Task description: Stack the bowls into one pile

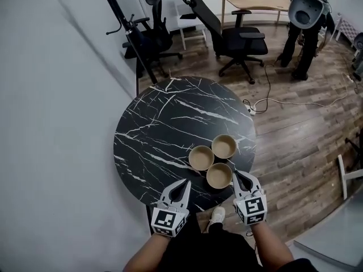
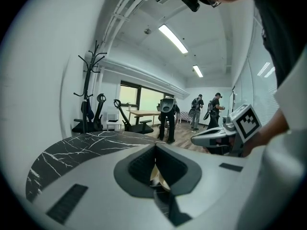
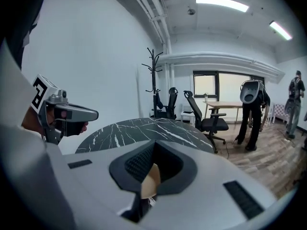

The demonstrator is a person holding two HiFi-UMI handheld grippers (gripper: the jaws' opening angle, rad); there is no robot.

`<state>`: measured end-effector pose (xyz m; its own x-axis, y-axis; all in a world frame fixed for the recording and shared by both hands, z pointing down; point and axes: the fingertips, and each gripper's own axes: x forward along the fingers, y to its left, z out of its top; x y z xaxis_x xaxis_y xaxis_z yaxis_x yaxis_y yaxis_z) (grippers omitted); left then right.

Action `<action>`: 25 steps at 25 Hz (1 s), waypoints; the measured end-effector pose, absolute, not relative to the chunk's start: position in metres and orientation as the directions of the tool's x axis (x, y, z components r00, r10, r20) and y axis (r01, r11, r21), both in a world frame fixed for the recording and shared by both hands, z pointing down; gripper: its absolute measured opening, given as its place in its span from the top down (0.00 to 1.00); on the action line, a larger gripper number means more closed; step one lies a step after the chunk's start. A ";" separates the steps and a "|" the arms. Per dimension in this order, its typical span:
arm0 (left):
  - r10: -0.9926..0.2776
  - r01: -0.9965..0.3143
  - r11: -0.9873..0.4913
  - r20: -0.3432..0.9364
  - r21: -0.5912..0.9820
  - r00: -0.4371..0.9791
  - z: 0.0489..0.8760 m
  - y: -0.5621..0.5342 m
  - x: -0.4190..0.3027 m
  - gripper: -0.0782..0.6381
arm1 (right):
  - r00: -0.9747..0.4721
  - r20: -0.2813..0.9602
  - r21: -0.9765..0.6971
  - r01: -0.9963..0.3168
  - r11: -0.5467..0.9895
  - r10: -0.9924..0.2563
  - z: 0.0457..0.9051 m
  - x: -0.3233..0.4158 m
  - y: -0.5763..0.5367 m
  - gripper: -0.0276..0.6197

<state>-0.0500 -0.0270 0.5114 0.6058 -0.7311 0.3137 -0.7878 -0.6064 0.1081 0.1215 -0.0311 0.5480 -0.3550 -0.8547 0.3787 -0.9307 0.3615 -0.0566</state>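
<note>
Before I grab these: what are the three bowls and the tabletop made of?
Bowls: plain tan with a matte look, probably kraft paper or pressed fibre, though light wood is possible. Tabletop: black with white veins and a soft sheen, so either marble or a marble-print laminate. I can't tell which.

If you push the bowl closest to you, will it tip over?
Probably not: the nearest bowl looks low and wide, so it should slide on the smooth table. It sits near the edge, so a pull could drop it.
</note>
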 end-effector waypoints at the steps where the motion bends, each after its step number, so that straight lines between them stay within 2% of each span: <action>1: -0.732 -0.789 -0.605 0.317 0.107 0.604 0.514 -0.028 -0.051 0.87 | -0.358 0.390 -0.061 -0.929 0.364 -0.848 0.552 0.121 -0.032 0.94; 12: -0.732 -0.804 -0.577 0.343 0.145 0.588 0.531 -0.028 -0.057 0.87 | -0.345 0.535 -0.052 -0.925 0.377 -0.772 0.610 0.112 -0.041 0.93; 14: -0.735 -0.810 -0.568 0.354 0.144 0.578 0.535 -0.027 -0.064 0.87 | -0.341 0.554 -0.068 -0.927 0.368 -0.759 0.619 0.111 -0.045 0.78; 15: -0.737 -0.814 -0.562 0.360 0.144 0.572 0.536 -0.027 -0.067 0.87 | -0.343 0.564 -0.080 -0.928 0.363 -0.751 0.623 0.111 -0.046 0.76; 25: -0.749 -0.835 -0.531 0.382 0.142 0.541 0.544 -0.031 -0.083 0.87 | -0.368 0.683 -0.191 -0.924 0.332 -0.631 0.672 0.108 -0.051 0.66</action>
